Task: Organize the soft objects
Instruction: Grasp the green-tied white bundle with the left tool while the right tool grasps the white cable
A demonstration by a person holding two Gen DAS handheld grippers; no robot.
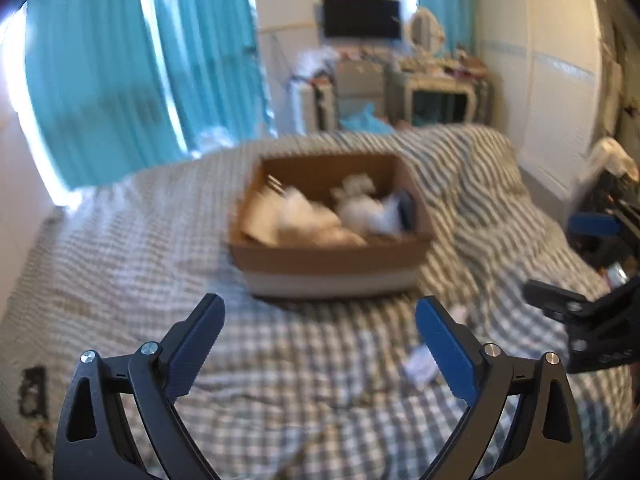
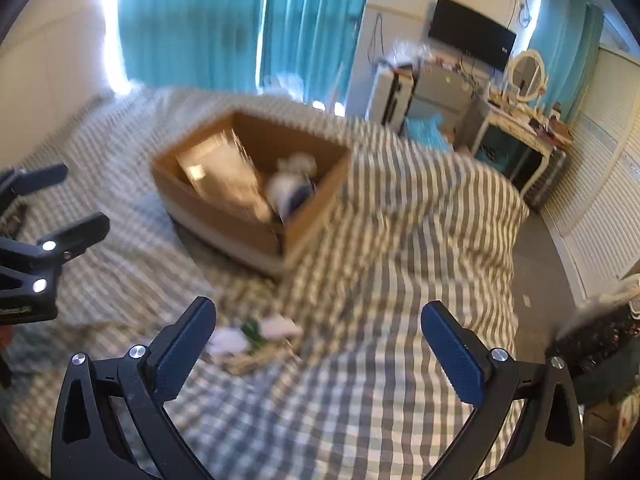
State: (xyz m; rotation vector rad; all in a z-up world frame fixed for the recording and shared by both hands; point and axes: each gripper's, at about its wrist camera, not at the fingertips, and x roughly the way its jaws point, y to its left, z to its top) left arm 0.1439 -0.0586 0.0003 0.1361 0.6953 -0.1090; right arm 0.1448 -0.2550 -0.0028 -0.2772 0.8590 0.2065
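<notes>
A brown cardboard box (image 1: 332, 258) sits on the checked bed cover, holding white soft objects (image 1: 320, 216) and something dark blue. It also shows in the right wrist view (image 2: 240, 228), with a white soft toy (image 2: 288, 184) and a flat pale sheet inside. My left gripper (image 1: 320, 320) is open and empty, held above the bed in front of the box. My right gripper (image 2: 318, 324) is open and empty, to the right of the left one. Small white and green scraps (image 2: 260, 332) lie on the cover near its left finger. Both views are blurred.
The bed (image 1: 120, 280) with a grey checked and striped cover fills the foreground. Teal curtains (image 1: 120, 72) hang behind. A cluttered dressing table (image 2: 516, 136), a wall screen (image 1: 360, 16) and white wardrobe doors (image 1: 556, 68) stand beyond the bed.
</notes>
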